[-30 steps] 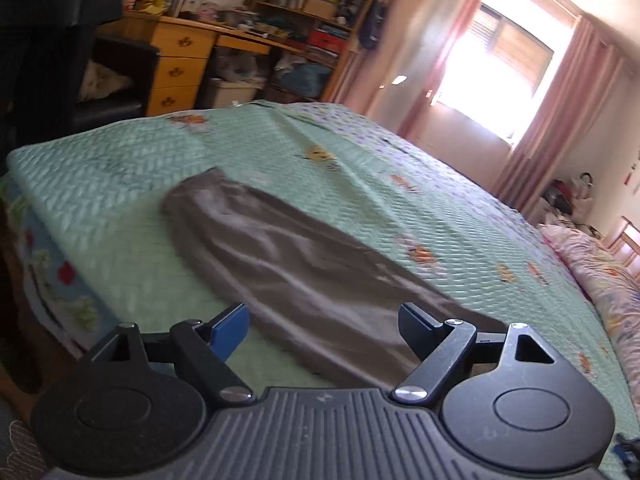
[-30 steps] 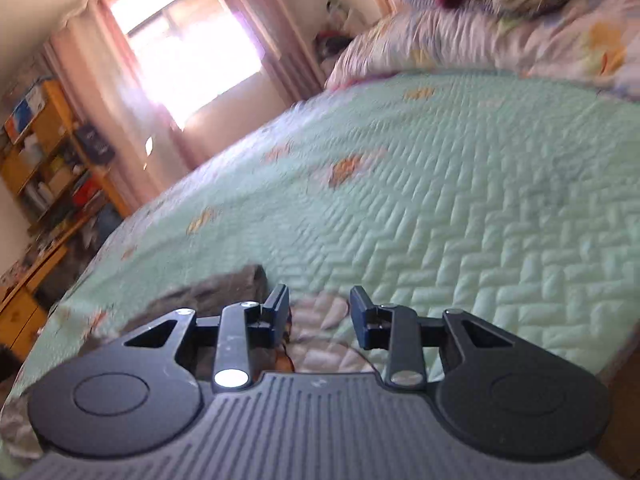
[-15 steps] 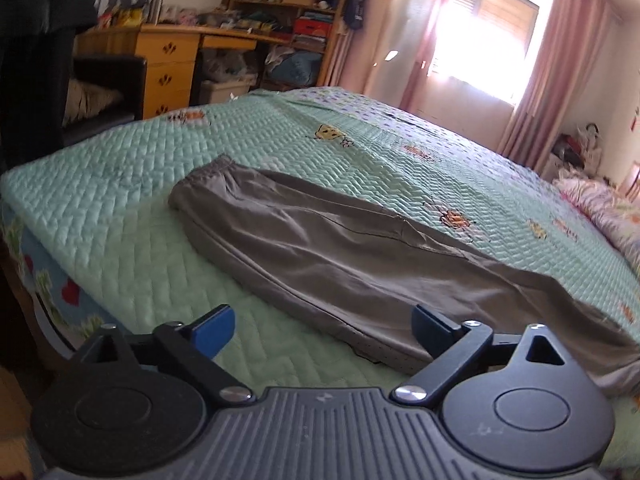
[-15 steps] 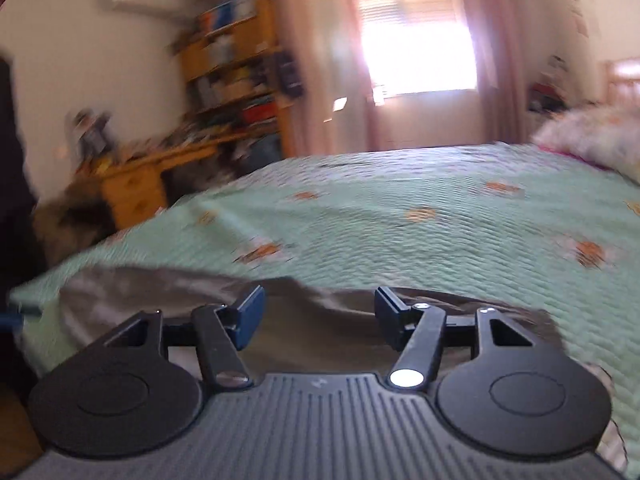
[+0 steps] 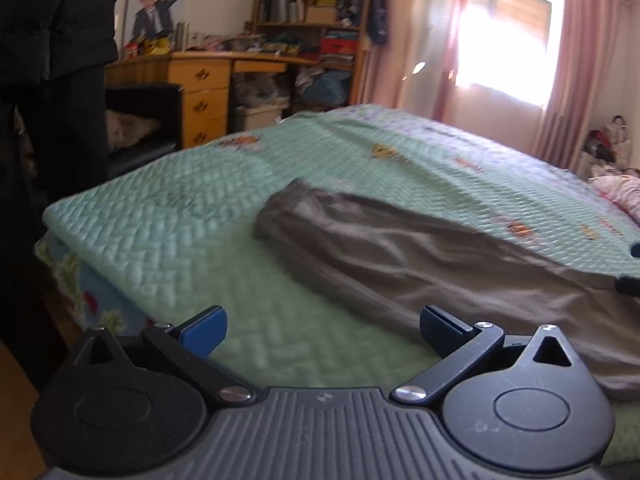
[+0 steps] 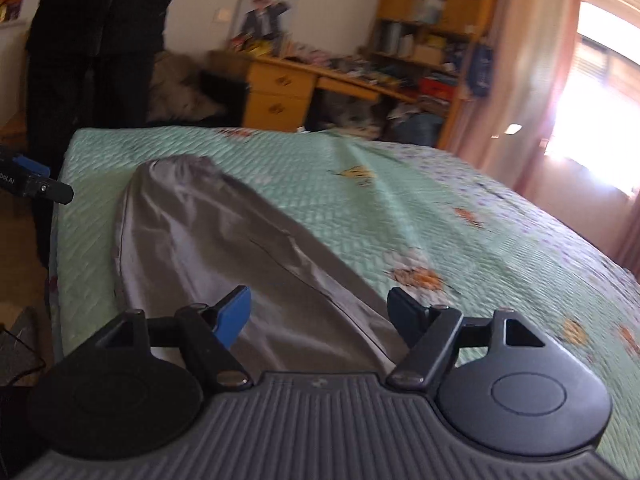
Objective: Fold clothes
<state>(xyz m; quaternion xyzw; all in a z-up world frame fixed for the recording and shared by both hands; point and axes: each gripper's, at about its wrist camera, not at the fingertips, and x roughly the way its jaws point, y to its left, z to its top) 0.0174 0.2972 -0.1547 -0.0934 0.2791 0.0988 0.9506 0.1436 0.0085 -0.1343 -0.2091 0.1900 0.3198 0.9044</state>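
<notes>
Both grippers, left (image 5: 322,330) and right (image 6: 318,314), had swung round, jaws just spreading, empty, over limp grey trousers (image 5: 420,256) lying flat along the quilt's (image 5: 168,232) near edge, best pinched at the waistband.

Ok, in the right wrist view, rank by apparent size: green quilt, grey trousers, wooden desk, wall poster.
1. Green quilt
2. Grey trousers, though nearness to the camera enlarges them
3. Wooden desk
4. Wall poster
</notes>
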